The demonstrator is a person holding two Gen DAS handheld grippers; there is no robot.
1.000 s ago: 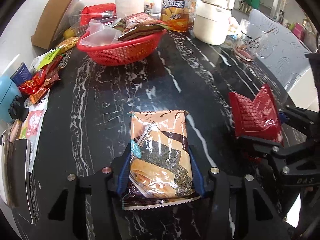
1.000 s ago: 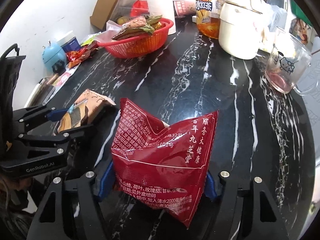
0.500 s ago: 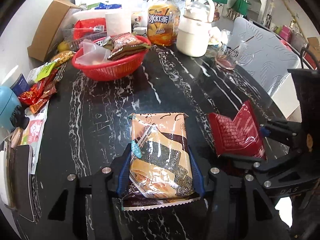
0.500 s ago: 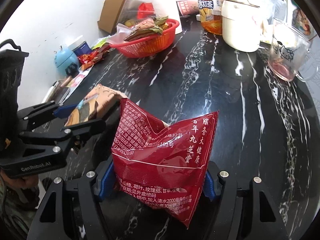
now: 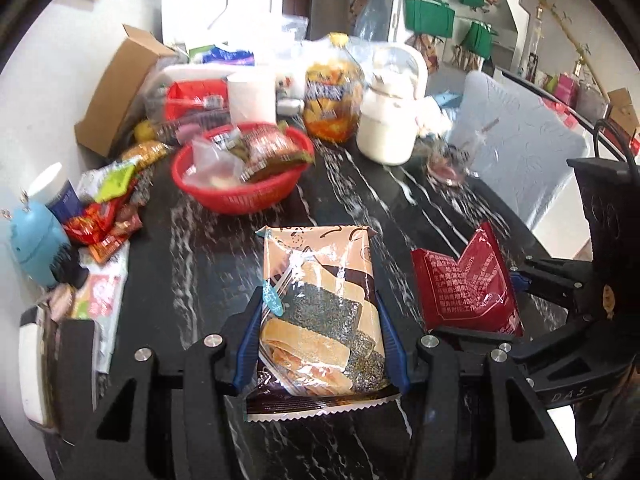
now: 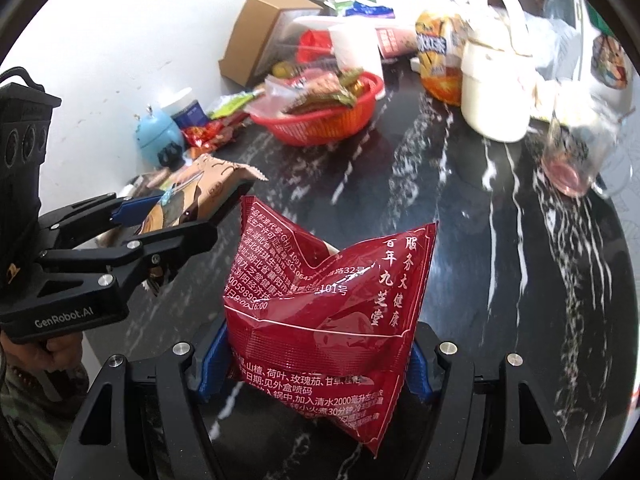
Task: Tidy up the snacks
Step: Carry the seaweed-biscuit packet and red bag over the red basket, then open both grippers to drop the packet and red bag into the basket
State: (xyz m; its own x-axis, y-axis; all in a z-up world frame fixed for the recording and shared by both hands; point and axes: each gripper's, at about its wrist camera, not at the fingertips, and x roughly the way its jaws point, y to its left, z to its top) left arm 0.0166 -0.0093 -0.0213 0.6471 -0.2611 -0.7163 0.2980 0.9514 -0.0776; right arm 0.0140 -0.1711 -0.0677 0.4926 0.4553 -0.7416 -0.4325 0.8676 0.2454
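Note:
My left gripper (image 5: 318,332) is shut on an orange seaweed-snack packet (image 5: 320,304), held above the black marble table (image 5: 200,280). In the right wrist view that same packet (image 6: 208,192) shows at the left, clamped in the left gripper (image 6: 188,216). My right gripper (image 6: 316,356) is shut on a crumpled red pouch (image 6: 324,312) with white Chinese print; the pouch (image 5: 468,284) also appears at the right of the left wrist view. A red basket (image 5: 244,196) holding several snack packs sits farther back; it shows as well in the right wrist view (image 6: 320,124).
Loose snack packets (image 5: 108,208) and a blue toy-like object (image 5: 36,240) lie along the left edge by the wall. Behind the basket stand a cardboard box (image 5: 120,88), an orange drink bottle (image 5: 332,100), a white kettle (image 6: 496,84) and a glass mug (image 6: 576,148).
Both grippers have risen with their packets still clamped, and the views have tilted up, so the basket and back clutter sit lower and nearer the middle of the frames.

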